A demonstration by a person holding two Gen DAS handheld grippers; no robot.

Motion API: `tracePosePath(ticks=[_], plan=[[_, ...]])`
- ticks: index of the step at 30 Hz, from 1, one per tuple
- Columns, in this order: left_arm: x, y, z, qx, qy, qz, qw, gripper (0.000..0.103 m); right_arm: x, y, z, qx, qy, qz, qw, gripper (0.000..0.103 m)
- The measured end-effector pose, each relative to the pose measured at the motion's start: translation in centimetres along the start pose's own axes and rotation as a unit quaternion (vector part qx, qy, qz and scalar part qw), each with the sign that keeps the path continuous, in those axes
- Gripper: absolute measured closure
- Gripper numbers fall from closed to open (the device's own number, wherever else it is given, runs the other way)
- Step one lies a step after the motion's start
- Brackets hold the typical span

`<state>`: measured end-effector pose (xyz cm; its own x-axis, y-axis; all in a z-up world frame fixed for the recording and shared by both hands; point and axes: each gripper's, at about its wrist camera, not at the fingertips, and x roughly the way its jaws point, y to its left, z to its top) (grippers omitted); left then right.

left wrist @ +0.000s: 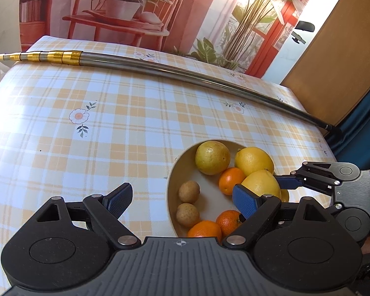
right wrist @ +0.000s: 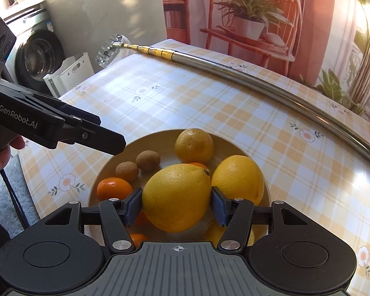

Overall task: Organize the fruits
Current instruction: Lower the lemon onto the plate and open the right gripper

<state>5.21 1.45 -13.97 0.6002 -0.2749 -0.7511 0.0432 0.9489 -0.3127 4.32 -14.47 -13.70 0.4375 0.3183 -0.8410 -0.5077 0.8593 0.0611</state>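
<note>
On the table with the yellow-and-white checked, flower-printed cloth (right wrist: 271, 133) stands a round cream-coloured bowl (right wrist: 157, 137) filled with fruit. The right gripper (right wrist: 176, 203) has its two blue-padded jaws pressed against either side of a large yellow lemon (right wrist: 176, 197), clamping it above the bowl's near half. Just beside it to the right lies a second big yellow lemon (right wrist: 238, 178), and behind them sits a rounder, yellow-green citrus fruit (right wrist: 194, 145). Two small brown, rough-skinned round fruits (right wrist: 137, 166) lie side by side towards the bowl's left, with a small orange mandarin (right wrist: 114, 188) near them; more orange ones show partly under the gripper.

The left gripper (left wrist: 182, 201) hangs over the bowl's left edge, its jaws spread wide with nothing between them. A long silver metal pole with gold telescopic rings at one end (left wrist: 160, 67) lies across the far side of the table, well apart from the bowl.
</note>
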Motion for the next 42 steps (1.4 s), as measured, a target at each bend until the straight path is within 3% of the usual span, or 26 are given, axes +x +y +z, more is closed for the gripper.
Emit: tracePosePath(ticks=[24, 42], plan=[[0.0, -0.2, -0.5, 0.004, 0.010, -0.002, 0.9999, 0.013, 0.2, -0.4, -0.5, 0.033, 0.005, 0.000, 0.999, 0.048], [-0.2, -0.4, -0.6, 0.009, 0.007, 0.001, 0.9999, 0.013, -2.2, -0.4, -0.9, 0.027, -0.004, -0.010, 1.000, 0.049]])
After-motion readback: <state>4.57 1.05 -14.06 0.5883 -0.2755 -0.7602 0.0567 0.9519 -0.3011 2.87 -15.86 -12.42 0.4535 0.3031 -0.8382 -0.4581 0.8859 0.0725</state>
